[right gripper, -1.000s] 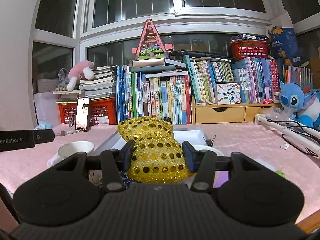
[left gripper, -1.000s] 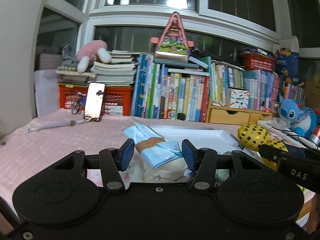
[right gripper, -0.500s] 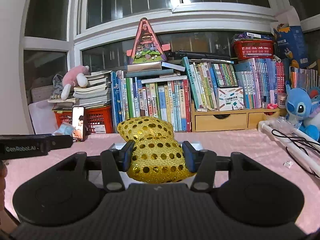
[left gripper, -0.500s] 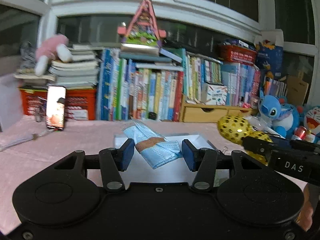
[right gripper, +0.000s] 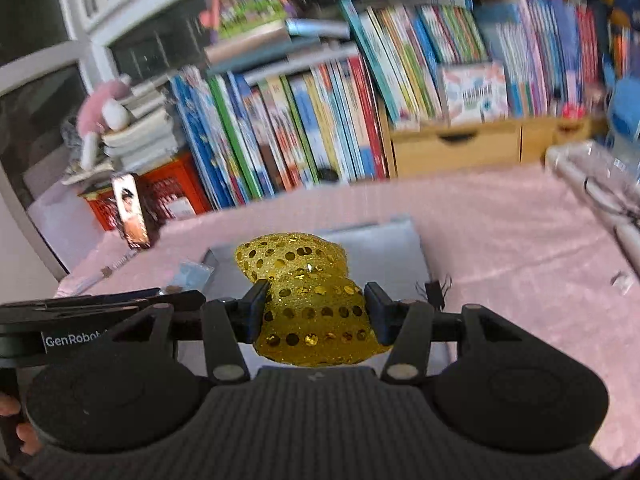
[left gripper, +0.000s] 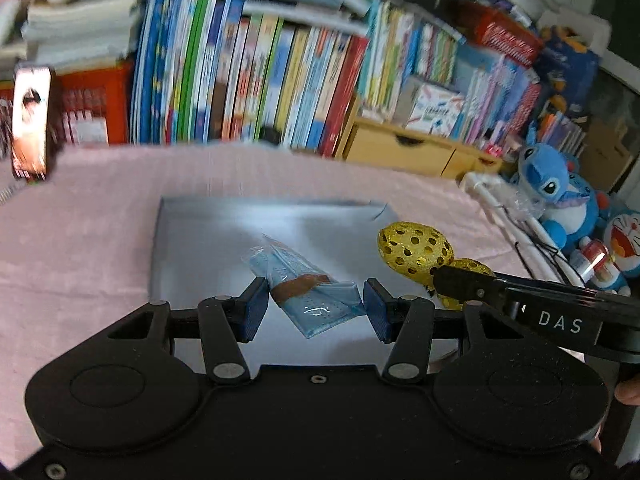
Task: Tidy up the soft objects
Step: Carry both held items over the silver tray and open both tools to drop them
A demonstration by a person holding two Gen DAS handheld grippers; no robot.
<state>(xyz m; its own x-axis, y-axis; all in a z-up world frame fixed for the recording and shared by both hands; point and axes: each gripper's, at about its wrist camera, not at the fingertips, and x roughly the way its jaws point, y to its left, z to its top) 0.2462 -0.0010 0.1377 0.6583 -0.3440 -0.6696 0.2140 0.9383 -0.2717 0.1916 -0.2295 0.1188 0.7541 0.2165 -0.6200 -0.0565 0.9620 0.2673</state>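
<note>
A: What's hard to read?

B: The row of books (left gripper: 280, 72) along the back is smeared by blur, titles unreadable; the phone (left gripper: 30, 124) screen too.

A: And the surface?

B: A pink cloth (left gripper: 80, 240) covers the table, with a white tray (left gripper: 192, 248) lying on it.

A: The grippers?

B: The left gripper (left gripper: 314, 306) is clamped on a blue mask packet (left gripper: 308, 288), held over the tray. The right gripper (right gripper: 314, 312) is clamped on a gold sequined bow (right gripper: 304, 300), at the tray's right edge.

A: Any difference between views?

B: Only the left view shows the blue plush toy (left gripper: 548, 188); only the right shows the pink plush (right gripper: 102, 108) on stacked books.
</note>
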